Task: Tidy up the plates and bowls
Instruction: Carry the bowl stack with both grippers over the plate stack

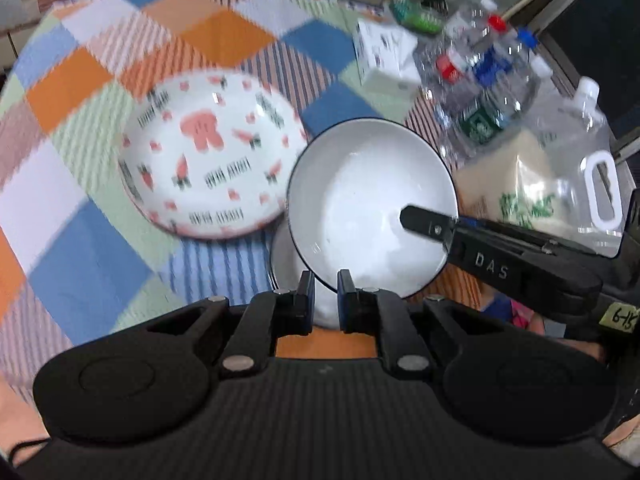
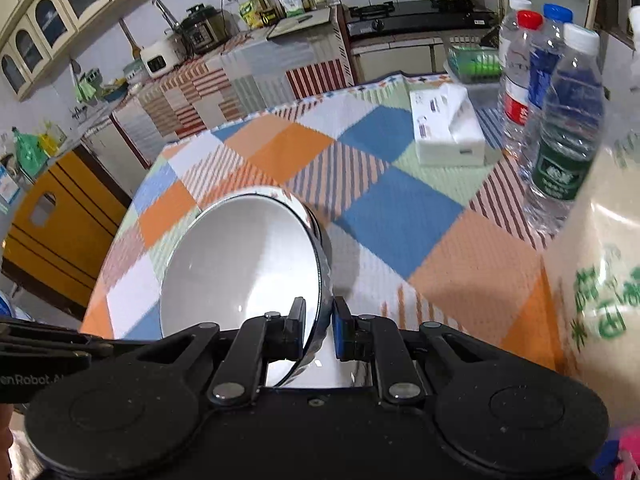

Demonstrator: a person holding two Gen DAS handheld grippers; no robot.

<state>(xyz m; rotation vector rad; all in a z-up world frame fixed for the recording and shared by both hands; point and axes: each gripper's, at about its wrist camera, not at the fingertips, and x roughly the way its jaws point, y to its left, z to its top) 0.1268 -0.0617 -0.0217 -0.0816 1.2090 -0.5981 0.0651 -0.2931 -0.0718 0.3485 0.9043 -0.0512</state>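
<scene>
The white bowl (image 1: 368,200) with a dark rim is tilted above the checked tablecloth (image 1: 100,240), just right of the carrot-patterned bowl (image 1: 208,160), which sits on the cloth. The right gripper (image 2: 318,320) pinches the white bowl's rim, one finger inside and one outside; its arm reads "DAS" in the left wrist view. The left gripper (image 1: 323,292) has its jaws nearly together at that bowl's near edge (whether they pinch anything is unclear). A yellow tag (image 1: 622,318) reads "6-15". Behind stand water bottles (image 2: 568,128), a tissue box (image 2: 446,128) and a bag with green characters (image 2: 600,292).
</scene>
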